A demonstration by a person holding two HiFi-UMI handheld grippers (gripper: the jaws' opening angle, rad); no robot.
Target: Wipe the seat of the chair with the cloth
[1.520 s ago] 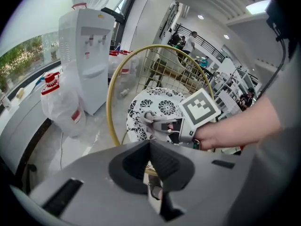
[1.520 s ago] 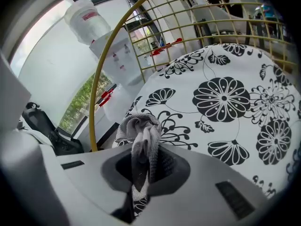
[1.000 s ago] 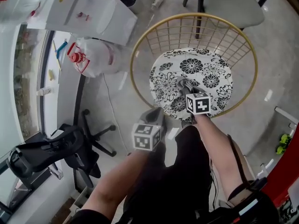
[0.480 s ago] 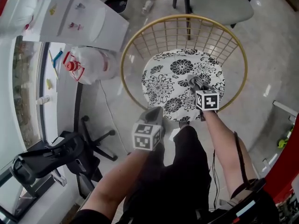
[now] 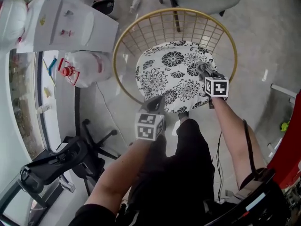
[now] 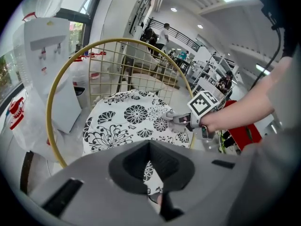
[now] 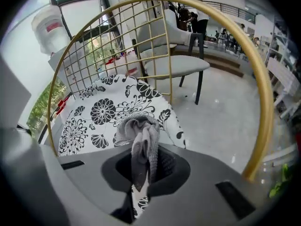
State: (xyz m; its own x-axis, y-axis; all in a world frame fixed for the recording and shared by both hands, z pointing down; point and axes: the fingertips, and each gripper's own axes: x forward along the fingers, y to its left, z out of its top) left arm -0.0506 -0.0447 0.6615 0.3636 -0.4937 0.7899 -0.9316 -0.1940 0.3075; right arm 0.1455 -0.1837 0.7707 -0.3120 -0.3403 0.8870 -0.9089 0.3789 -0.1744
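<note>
Grey cloth (image 7: 137, 128) clamped in the right gripper (image 5: 206, 71), at the floral seat cushion's (image 5: 164, 74) right edge
Soft, light, floppy: best held by its bunched middle, as here; left gripper (image 5: 154, 105), over the near edge, seems closed on nothing

Bright daylight from the windows, sharp focus, strong fisheye bending, dark vignetted corners

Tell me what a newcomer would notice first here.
The chair's black-and-white flowered seat, ringed by a gold wire frame, dominates the head view's upper middle. At the seat's right edge, the right gripper is clamped on a bunched grey cloth.
</note>
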